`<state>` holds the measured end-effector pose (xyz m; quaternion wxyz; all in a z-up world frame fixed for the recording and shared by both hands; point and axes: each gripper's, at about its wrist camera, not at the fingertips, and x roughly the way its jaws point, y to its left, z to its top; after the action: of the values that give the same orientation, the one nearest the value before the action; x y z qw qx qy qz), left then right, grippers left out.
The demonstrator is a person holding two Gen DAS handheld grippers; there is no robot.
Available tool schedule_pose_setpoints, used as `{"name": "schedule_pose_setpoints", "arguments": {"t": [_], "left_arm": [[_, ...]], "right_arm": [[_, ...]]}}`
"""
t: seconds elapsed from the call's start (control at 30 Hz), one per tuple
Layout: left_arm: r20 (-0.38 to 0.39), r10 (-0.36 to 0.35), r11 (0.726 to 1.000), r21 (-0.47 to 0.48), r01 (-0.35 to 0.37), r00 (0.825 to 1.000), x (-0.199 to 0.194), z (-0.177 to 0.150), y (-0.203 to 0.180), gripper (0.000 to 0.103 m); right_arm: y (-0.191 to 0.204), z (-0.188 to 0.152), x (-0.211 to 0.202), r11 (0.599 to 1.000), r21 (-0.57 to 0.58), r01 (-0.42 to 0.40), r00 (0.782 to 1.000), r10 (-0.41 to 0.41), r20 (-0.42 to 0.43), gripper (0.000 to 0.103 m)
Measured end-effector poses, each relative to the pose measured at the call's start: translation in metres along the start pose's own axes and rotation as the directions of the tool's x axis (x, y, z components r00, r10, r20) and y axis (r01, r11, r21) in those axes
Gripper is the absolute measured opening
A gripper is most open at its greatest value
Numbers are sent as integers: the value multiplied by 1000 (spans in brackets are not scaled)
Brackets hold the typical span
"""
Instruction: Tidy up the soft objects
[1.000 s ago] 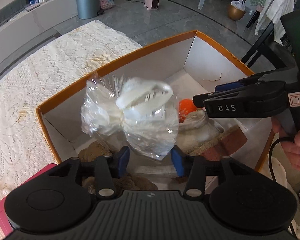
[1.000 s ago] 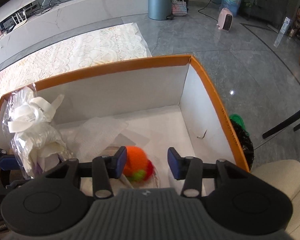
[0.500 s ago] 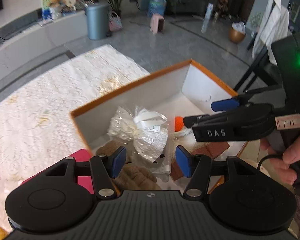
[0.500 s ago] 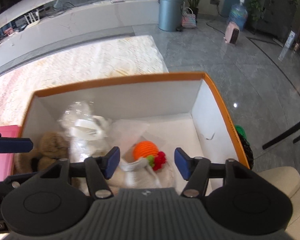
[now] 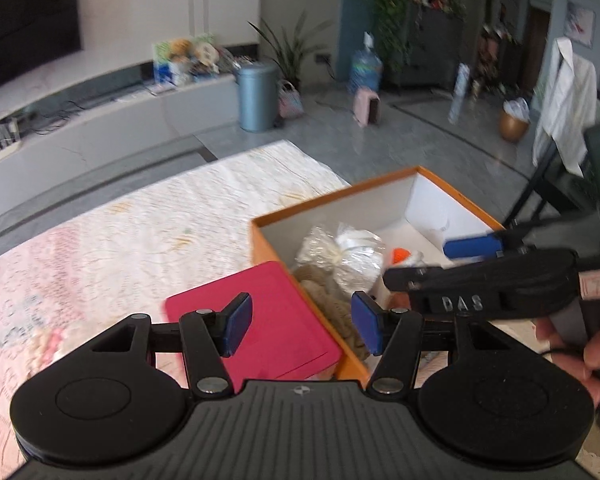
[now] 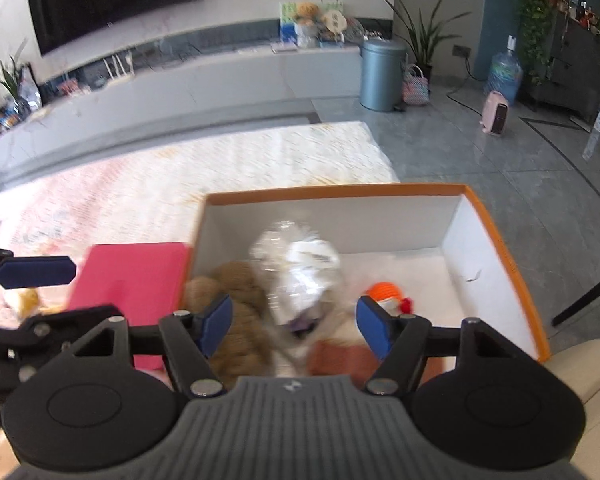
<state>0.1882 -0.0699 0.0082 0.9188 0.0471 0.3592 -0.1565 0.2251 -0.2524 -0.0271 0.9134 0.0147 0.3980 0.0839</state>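
The lace-covered table [image 6: 260, 160] is extending ahead of both tools and is carrying everything under inspection. The orange-rimmed box [image 6: 340, 191] is sitting directly ahead of the right gripper [image 6: 296, 326] and ahead and to the right of the left gripper [image 5: 302, 328]; its white interior is serving as the collection point for the soft items. A pink lid-like panel [image 5: 260, 316] is lying flat just beside the box's near-left wall, directly beneath the left gripper, presumably set aside to keep the box open.

Inside the box, a brown plush toy [image 6: 236, 292] is resting against the left wall, a clear plastic bag of white soft goods [image 6: 304, 268] is leaning upright beside it, a reddish-brown soft piece [image 6: 340, 360] is lying nearest the right gripper, and a small orange ball toy [image 6: 384, 290] is sitting to the right of the bag.

Both grippers are hovering above the table with jaws spread wide and nothing between them. A small yellowish soft item [image 6: 24, 300] is lying on the cloth far left of the right gripper, outside the box, and in my judgement is awaiting collection.
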Motion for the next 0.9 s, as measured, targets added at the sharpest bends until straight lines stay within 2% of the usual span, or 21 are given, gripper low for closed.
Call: {"name": "schedule_pose_setpoints", "arguments": {"t": [0.17,0.43,0.63,0.73,0.9], "left_arm": [[41,59,994,-95,-55,997,-21,-24,22,67],[41,174,968,-190,-163,984,-48,-68,60,67],[41,216,944,-265,-198,975,-67,-103,87,67],[18,239,934,-279,-224,971,-70,-118,98,67],[-42,244,917,-316,-245,969,-72,-146,119,67]], "right_arm": [[30,-21,-17,998,15,-61,998,61,29,68],[84,-53,-34,992,-23,-122,987,124,106,68],[121,-73,-37,986,-55,-155,979,161,127,68],[139,-84,-36,984,-84,-158,977,168,133,68],[168,-100,-26,974,-142,-179,977,193,92,68]]}}
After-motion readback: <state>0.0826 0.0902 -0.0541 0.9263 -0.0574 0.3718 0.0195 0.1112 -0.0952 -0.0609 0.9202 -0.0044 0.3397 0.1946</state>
